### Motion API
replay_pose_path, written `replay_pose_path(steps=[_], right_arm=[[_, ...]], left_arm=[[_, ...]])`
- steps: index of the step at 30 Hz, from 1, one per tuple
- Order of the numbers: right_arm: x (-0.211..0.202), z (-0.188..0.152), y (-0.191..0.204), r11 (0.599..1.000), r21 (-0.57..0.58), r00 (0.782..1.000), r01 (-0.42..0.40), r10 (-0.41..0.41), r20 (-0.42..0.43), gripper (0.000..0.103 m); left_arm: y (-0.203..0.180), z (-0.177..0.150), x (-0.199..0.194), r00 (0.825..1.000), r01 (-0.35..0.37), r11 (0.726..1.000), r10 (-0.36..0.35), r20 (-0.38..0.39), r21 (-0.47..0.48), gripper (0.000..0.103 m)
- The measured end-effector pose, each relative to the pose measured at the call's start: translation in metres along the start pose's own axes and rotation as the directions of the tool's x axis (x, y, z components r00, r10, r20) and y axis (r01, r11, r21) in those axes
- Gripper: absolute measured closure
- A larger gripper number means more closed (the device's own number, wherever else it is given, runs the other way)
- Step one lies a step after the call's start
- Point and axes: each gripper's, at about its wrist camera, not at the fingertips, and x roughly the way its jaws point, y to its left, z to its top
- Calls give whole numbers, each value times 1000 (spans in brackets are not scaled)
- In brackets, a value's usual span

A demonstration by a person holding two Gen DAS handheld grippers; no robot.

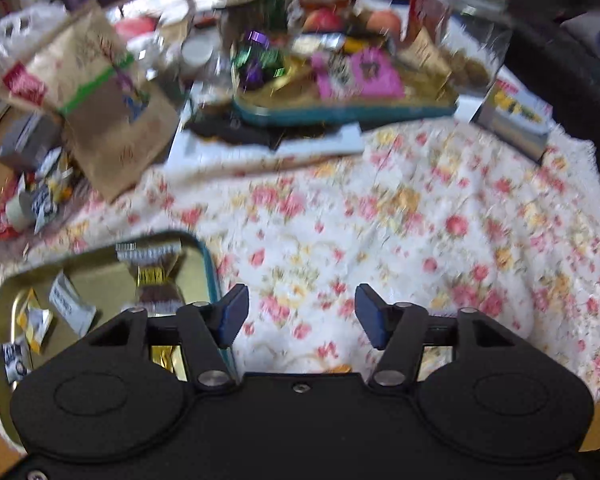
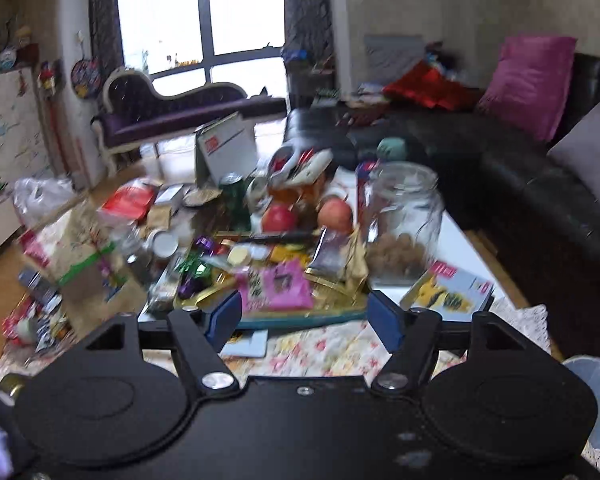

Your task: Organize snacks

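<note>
Left gripper point(image 1: 302, 316) open — snack tin point(image 1: 210, 264) just left.

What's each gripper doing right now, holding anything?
Left gripper: open, empty, over the floral cloth beside the tin.
Right gripper: open, empty, facing the snack tray.

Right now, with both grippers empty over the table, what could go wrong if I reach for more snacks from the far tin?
1. The far tin is heaped; pulling the pink packet may spill neighbours over its rim.
2. The glass jar stands right beside that tin; the open right gripper could knock it.
3. The floral cloth looks rumpled, so the near tin beside the open left gripper might shift if snagged.
</note>
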Motion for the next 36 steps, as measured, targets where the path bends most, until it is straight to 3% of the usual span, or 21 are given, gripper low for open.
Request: replay_pose_path(steps=[3, 5, 8, 11, 13, 17, 21, 24, 27, 31, 33, 36], right_arm=[[14, -1, 1, 1000, -15, 997, -10, 9, -77, 32], [29, -7, 4, 998, -51, 985, -31, 22, -173, 33], [56, -25, 7, 992, -104, 944, -70, 32, -327, 59], [75, -46, 7, 987, -133, 903, -91, 25, -430, 59], [78, -61, 7, 981, -146, 892, -127, 49, -449, 59], [71, -81, 8, 961, -163, 896, -223, 136, -423, 59], [70, -102, 23, 909, -315, 904, -273, 131, -406, 87], [73, -109, 28, 894, -336, 894, -296, 135, -427, 89], [75, -117, 30, 878, -339, 878, -337, 163, -451, 89], [72, -124, 31, 825, -335, 820, -456, 242, -519, 86], [72, -128, 33, 810, -356, 810, -465, 227, -541, 74], [74, -138, 35, 787, -420, 821, -452, 182, -542, 61]], left_arm=[[-2, 4, -7, 999, 31, 998, -32, 15, 52, 37], [-3, 3, -6, 999, 47, 997, -47, -2, 61, 37], [0, -2, -3, 997, 71, 996, -68, -43, 47, 38], [4, -6, -4, 995, 84, 996, -81, -63, 41, 41], [8, -7, -7, 995, 81, 996, -79, -65, 31, 41], [19, -7, -12, 996, 73, 997, -74, -44, -31, 41], [27, -8, -18, 999, 47, 995, -46, 10, -89, 41], [27, -6, -18, 999, 39, 997, -39, -1, -66, 41], [32, -3, -14, 992, 105, 992, -109, -58, -68, 40], [32, -5, -12, 989, 121, 990, -127, -77, -76, 40], [32, -5, -13, 990, 117, 990, -123, -71, -78, 40], [34, -4, -13, 987, 130, 987, -138, -88, -91, 40]])
